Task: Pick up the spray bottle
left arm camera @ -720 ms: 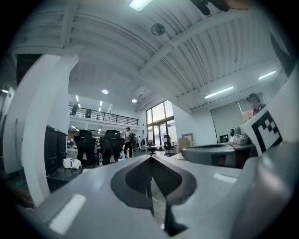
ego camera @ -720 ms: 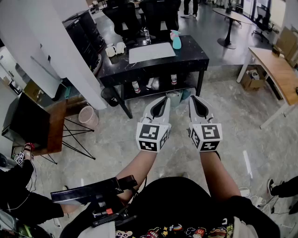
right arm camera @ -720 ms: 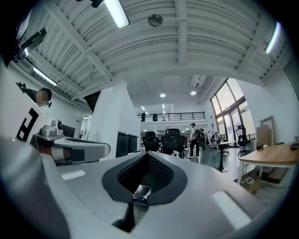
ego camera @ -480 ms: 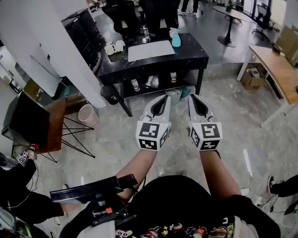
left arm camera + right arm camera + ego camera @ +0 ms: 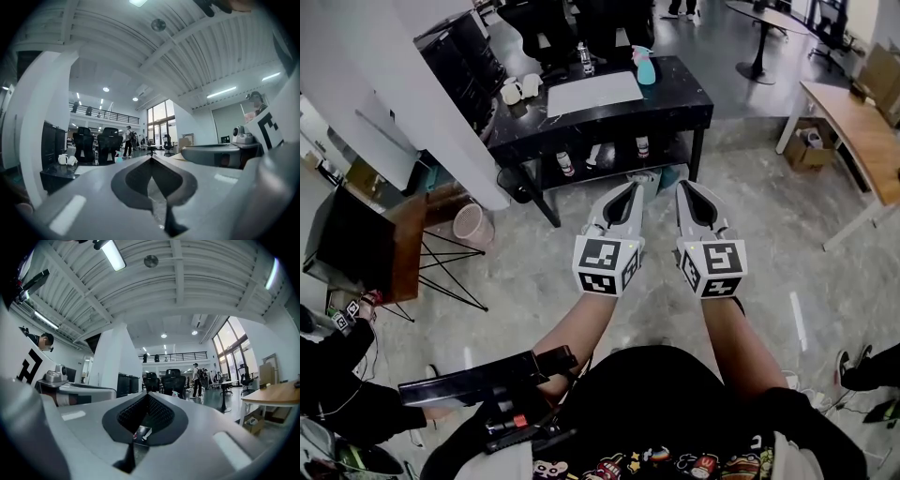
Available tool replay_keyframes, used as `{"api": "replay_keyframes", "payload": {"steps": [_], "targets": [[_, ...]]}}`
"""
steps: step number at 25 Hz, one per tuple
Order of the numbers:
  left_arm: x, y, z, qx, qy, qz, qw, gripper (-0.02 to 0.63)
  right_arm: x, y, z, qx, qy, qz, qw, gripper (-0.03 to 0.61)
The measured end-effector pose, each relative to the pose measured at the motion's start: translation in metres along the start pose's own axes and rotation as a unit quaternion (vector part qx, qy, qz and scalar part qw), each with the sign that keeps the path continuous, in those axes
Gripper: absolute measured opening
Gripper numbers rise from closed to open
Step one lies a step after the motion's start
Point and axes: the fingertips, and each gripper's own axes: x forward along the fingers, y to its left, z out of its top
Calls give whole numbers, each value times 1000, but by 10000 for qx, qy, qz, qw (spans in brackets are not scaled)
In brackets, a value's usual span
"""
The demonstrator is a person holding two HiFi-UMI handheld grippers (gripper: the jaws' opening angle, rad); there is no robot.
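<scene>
A teal spray bottle (image 5: 644, 67) with a pink head stands at the far right of the black table (image 5: 680, 101), well ahead of both grippers. In the left gripper view the spray bottle (image 5: 118, 159) is a small shape far off, just left of the jaw tips. My left gripper (image 5: 632, 186) and right gripper (image 5: 682, 186) are held side by side over the floor, pointing at the table. Both are shut with nothing between the jaws, as the left gripper (image 5: 151, 160) and right gripper (image 5: 148, 395) show in their own views.
On the table lie a white sheet (image 5: 592, 92), two white mugs (image 5: 521, 89) and a water bottle (image 5: 582, 56). Small bottles (image 5: 600, 155) stand on its lower shelf. A white pillar (image 5: 403, 103), a pink wastebasket (image 5: 472, 223) and a wooden table (image 5: 862, 127) flank the floor.
The black table has come slightly nearer and shifted in the head view. Both grippers stay shut and side by side.
</scene>
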Motion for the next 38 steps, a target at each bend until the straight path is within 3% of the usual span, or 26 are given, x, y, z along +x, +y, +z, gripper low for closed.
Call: {"api": "replay_keyframes", "payload": {"steps": [11,16,24,38], "targets": [[41,-35,-17,1,90,61,9999,0,0,-57,-18,189,1,79,9998,25],[53,-24,-21,19,162,138,9998,0,19,-59,-24,272,52,217,9994,25],[88,32,-43,-166,251,167,9994,0,79,-56,-44,204,219,231,9993,25],[195,183,-31,-234,108,-370,9990,0,257,-49,-40,51,269,-187,9994,25]]}}
